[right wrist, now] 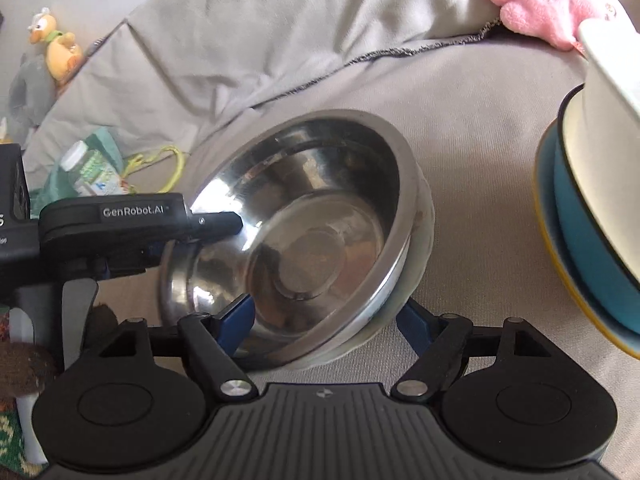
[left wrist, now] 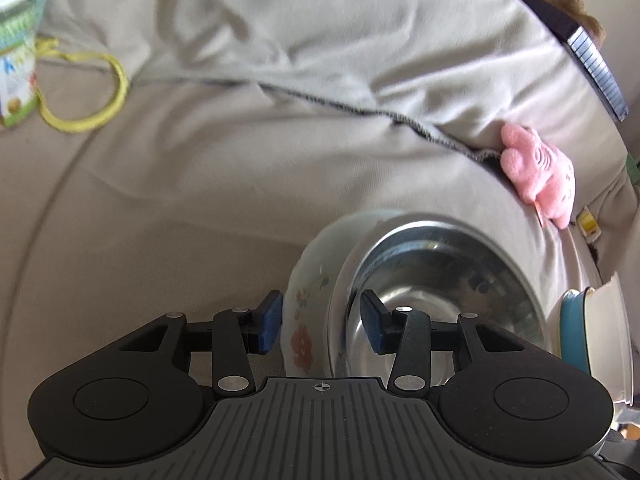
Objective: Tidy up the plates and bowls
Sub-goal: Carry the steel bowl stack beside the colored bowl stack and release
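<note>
A steel bowl [left wrist: 440, 300] [right wrist: 320, 220] sits nested in a white floral bowl [left wrist: 308, 280] [right wrist: 418, 264], and the pair is tilted on a beige cushion. My left gripper [left wrist: 323, 324] is shut on their left rim, one blue pad outside the floral bowl and the other inside the steel bowl. It also shows from the side in the right wrist view [right wrist: 216, 220]. My right gripper [right wrist: 326, 322] straddles the near rim with its pads standing wide of it, open. To the right is a stack [right wrist: 580, 220] [left wrist: 572, 328] of white, cream and blue bowls on a yellow-rimmed plate.
A pink plush toy [left wrist: 536, 168] [right wrist: 552, 0] lies behind the bowls by a grey blanket's edge [left wrist: 360, 108]. A bottle [left wrist: 16, 60] [right wrist: 90, 168] and a yellow cord [left wrist: 100, 92] lie far left. A dark device [left wrist: 592, 60] rests on the blanket, and a plush duck [right wrist: 56, 48] sits at the back left.
</note>
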Tool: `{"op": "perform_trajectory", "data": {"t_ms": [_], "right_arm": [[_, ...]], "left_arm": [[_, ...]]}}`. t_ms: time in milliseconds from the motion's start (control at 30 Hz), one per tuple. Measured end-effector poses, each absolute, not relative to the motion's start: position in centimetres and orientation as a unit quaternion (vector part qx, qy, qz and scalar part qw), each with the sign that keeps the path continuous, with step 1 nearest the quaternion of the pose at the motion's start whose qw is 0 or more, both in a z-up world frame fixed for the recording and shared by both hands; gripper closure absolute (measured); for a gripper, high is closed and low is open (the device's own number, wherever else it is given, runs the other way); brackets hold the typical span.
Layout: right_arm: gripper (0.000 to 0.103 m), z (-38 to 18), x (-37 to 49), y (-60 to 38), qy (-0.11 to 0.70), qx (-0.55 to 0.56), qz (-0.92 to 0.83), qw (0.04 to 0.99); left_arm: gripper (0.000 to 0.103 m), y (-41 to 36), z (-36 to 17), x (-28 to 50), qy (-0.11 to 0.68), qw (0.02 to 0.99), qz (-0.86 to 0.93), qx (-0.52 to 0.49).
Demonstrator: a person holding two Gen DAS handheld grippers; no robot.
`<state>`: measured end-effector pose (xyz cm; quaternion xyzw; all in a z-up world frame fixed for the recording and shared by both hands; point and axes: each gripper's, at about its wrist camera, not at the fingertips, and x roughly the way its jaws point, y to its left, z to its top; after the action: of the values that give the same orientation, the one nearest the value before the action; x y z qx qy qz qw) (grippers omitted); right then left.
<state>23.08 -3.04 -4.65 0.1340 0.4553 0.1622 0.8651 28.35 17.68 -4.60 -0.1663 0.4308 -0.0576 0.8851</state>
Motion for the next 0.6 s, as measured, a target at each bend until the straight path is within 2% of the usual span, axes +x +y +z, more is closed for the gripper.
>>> {"op": "perform_trajectory", "data": {"t_ms": [167, 300, 433, 600], "right_arm": [[0.017, -2.7, 19.8, -5.7, 0.419, 0.122, 0.183, 0.881], [0.016, -2.0, 17.2, -7.6, 0.415, 0.085, 0.206, 0.882], [0.016, -2.3, 14.9, -10.0, 0.413, 0.036, 0.199, 0.888], [0.016, -3.8, 13.7, -14.8, 0.421, 0.041, 0.152, 0.893]], "left_arm": [[0.057, 17.1, -0.7, 24.6, 0.365, 0.916, -0.014, -0.166], [0.057, 14.6, 1.5, 21.4, 0.341, 0.923, -0.017, -0.176], [0.057, 10.7, 2.1, 18.5, 0.353, 0.919, -0.048, -0.166], [0.057, 4.8, 0.4, 16.1, 0.408, 0.900, -0.088, -0.127]]}}
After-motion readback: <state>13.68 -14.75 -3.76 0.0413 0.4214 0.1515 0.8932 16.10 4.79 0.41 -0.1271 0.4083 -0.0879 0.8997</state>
